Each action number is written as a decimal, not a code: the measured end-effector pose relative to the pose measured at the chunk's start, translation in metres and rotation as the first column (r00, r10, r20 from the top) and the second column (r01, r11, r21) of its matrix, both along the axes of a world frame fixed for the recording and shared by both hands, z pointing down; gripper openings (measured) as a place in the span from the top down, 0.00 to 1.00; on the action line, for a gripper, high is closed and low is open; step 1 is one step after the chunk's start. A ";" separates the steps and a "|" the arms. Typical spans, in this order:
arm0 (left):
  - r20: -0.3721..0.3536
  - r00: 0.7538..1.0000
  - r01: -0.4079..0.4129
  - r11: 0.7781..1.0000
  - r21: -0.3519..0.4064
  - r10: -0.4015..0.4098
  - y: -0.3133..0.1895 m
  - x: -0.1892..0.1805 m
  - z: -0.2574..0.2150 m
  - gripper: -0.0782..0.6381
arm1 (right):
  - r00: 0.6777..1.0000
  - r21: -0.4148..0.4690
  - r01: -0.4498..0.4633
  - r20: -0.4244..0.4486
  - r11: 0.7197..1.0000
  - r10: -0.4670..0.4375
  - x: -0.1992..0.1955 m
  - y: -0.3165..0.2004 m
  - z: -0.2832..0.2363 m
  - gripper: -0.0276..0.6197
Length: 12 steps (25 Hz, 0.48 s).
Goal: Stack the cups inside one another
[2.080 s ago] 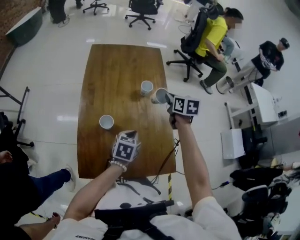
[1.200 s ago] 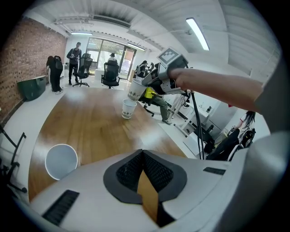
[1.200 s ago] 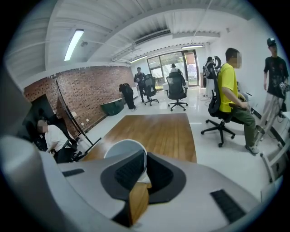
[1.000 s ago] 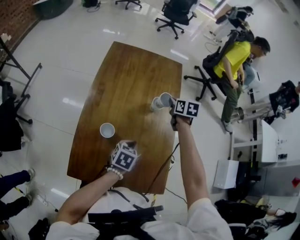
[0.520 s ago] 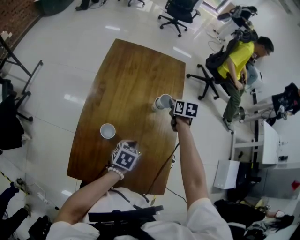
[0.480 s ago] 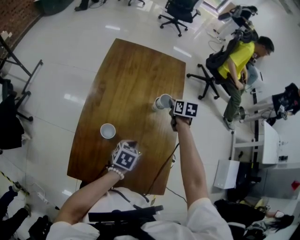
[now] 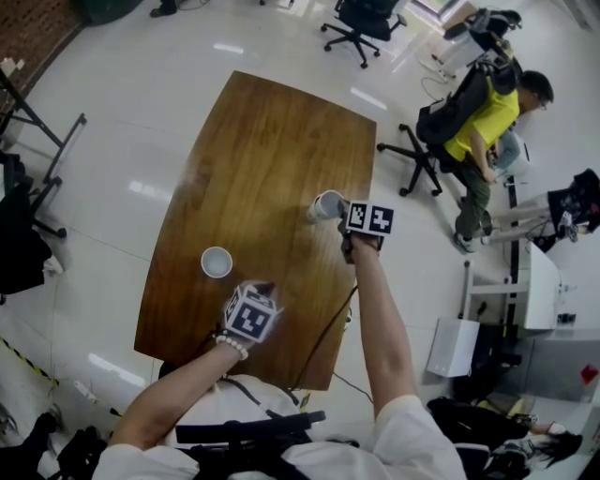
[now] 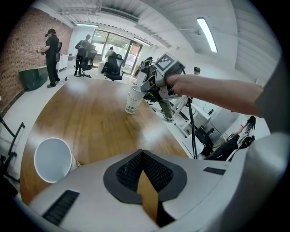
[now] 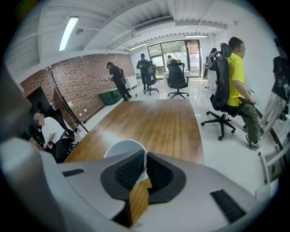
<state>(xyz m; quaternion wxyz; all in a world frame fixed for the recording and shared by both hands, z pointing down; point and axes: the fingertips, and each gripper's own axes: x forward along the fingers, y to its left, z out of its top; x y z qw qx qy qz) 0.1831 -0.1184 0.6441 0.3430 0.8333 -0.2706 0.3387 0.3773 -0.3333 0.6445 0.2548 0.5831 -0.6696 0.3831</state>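
My right gripper is shut on the rim of a white paper cup. This cup is held tilted, directly over a second white cup that stands on the wooden table. In the left gripper view the held cup has its base at the lower cup's mouth; how deep it sits I cannot tell. A third white cup stands upright near the table's front left. My left gripper hovers just right of it, shut with nothing in it.
The table's right edge runs close under my right arm, and a black cable hangs off it. A seated person in yellow and office chairs are on the floor beyond the table. More people stand by the brick wall.
The right gripper has carried its cup from beside the standing cup to over it and lowered it. The left gripper and the front cup have stayed put.
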 end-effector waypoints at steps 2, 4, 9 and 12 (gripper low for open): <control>0.001 1.000 0.001 1.000 -0.010 -0.001 -0.001 -0.001 0.002 0.90 | 1.000 -0.006 -0.003 0.000 1.000 0.003 0.001 -0.002 0.004 0.92; 0.001 1.000 -0.003 1.000 -0.020 0.003 -0.001 -0.002 0.006 0.90 | 1.000 -0.008 -0.003 -0.001 1.000 0.003 0.001 -0.004 0.007 0.92; -0.005 1.000 0.001 1.000 -0.006 -0.001 -0.006 -0.001 0.003 0.90 | 1.000 -0.020 0.001 0.001 1.000 -0.001 0.000 -0.004 0.014 0.92; 0.000 1.000 0.004 1.000 -0.012 -0.004 -0.006 -0.003 0.005 0.90 | 1.000 -0.025 0.004 -0.004 1.000 -0.005 -0.001 -0.004 0.019 0.92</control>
